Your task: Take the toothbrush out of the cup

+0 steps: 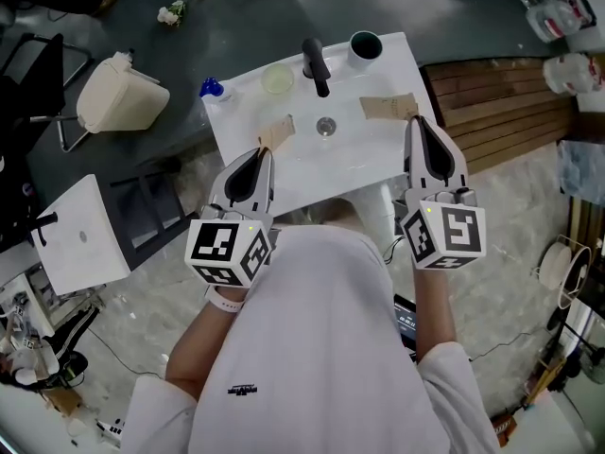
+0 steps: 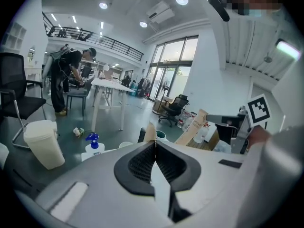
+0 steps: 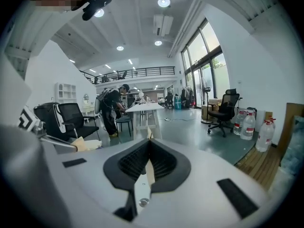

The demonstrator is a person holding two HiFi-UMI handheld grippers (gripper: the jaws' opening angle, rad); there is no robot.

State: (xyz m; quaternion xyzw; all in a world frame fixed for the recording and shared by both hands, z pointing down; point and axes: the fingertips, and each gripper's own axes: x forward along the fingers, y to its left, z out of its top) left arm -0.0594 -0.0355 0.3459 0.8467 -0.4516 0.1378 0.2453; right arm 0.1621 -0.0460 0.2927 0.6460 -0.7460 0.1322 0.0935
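Cup [image 1: 365,45] at the far right corner of the sink [image 1: 359,154], just beside the faucet [image 1: 315,64]. I cannot make out the toothbrush in it from any view. Left gripper [image 2: 151,133] and right gripper [image 3: 149,136] are both closed on nothing and hover over the near rim, well apart from the cup. Risks, as I judge them: reaching in with jaws together could tip the cup or push it off the back edge; a careless approach could strike the faucet.

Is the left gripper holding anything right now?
No, the left gripper has its jaws shut together with nothing between them.
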